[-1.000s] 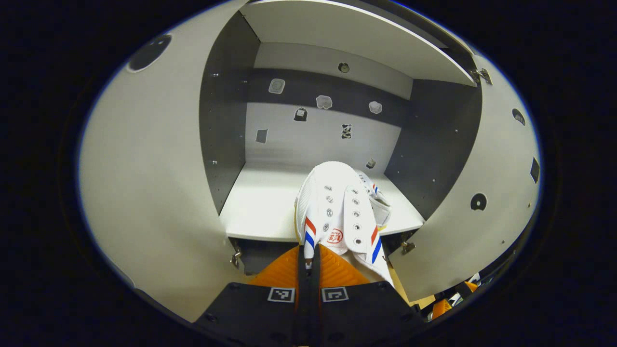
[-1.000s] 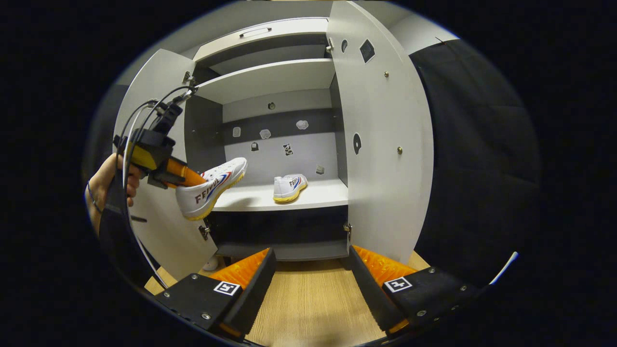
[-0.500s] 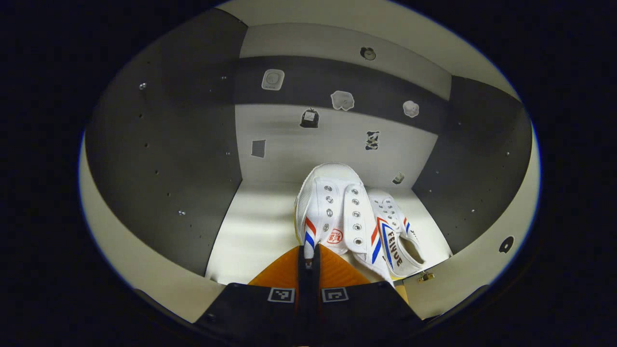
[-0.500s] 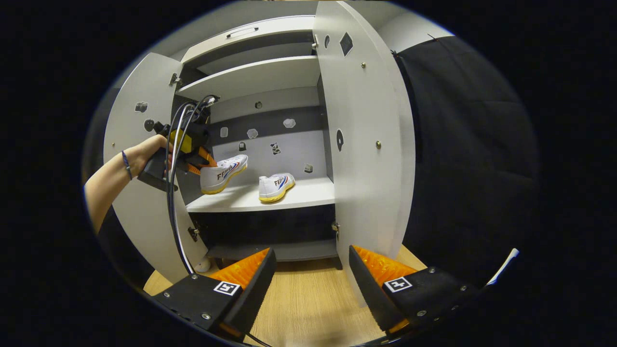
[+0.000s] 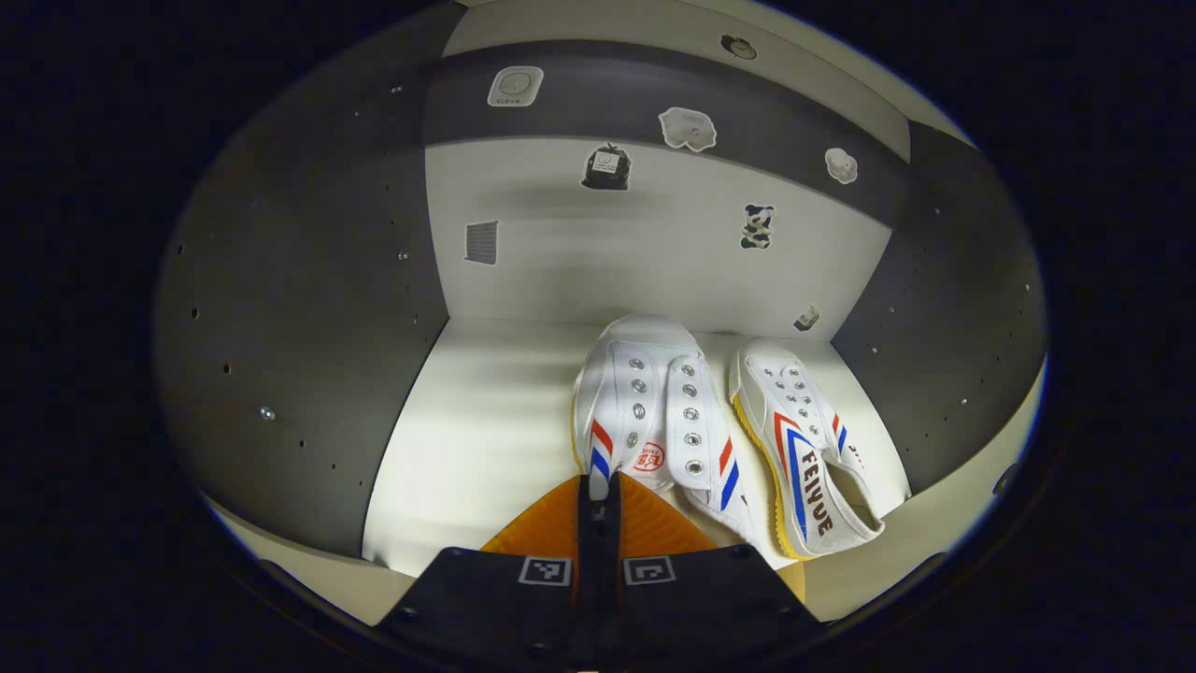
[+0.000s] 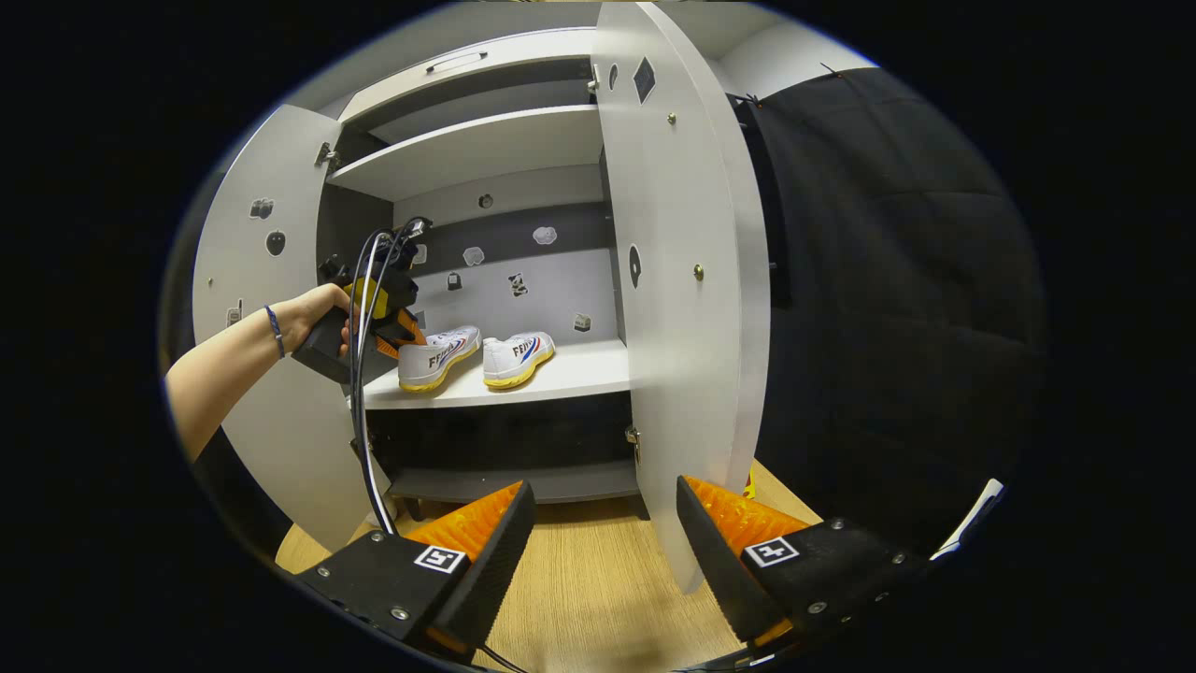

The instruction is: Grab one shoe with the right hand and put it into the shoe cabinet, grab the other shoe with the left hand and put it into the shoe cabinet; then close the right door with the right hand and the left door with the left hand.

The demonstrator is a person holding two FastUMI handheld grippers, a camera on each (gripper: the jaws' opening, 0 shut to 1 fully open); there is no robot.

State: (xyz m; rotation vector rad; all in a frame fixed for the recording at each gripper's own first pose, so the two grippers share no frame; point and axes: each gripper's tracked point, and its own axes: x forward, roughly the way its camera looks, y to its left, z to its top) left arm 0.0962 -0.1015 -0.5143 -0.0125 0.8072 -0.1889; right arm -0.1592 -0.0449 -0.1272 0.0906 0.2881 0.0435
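In the right gripper view, the tall pale-grey left door [image 6: 266, 308] of the shoe cabinet stands wide open at the far left, and a person's hand [image 6: 322, 313] reaches past it with the left gripper [image 6: 397, 332]. A second ago that gripper held its shoe in the air in front of the shelf edge; now the white canvas shoe with red and blue stripes and a yellow sole [image 6: 437, 357] sits low on the light-grey middle shelf [image 6: 579, 369]. The left gripper view agrees: the fingers are pressed together, pinching the heel collar of this shoe [image 5: 649, 416], which lies toe-in. Just beside it, to the right and not clearly touching, rests the matching second white shoe [image 5: 808, 449] (already released). Further right, the pale-grey right door [image 6: 687, 280] also hangs open. Nearest the camera, the right gripper [image 6: 603, 533] has its fingers spread wide with nothing between them, hovering over the wooden floor [image 6: 598, 598].

Both shoes now look shelved, so what seems left is letting go, backing out, and swinging the doors closed.
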